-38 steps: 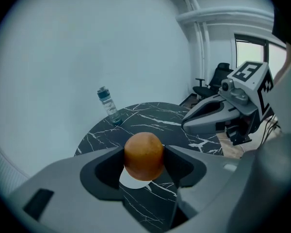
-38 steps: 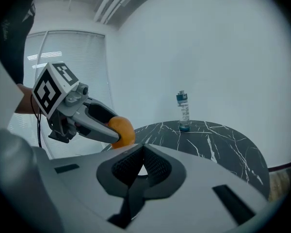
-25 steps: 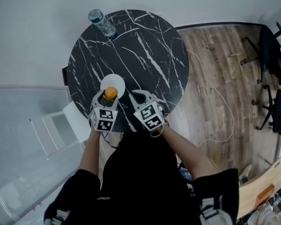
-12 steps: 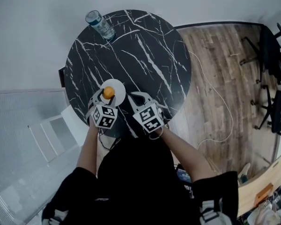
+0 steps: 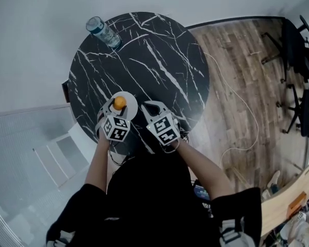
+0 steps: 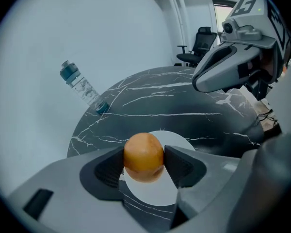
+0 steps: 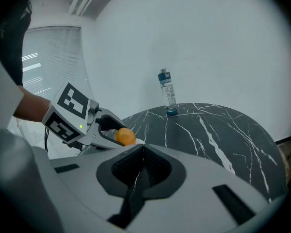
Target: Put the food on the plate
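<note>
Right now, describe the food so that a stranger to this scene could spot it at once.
Find the round black marble table; at its edge nearest the person lies a small white plate. Over that plate the left gripper is shut on the food: a small, smooth orange ball, the only orange thing there.

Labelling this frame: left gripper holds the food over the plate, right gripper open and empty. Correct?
No: the right gripper is shut, jaws together with nothing between them, as the right gripper view shows. The rest stands: the left gripper holds the food over the plate.
</note>
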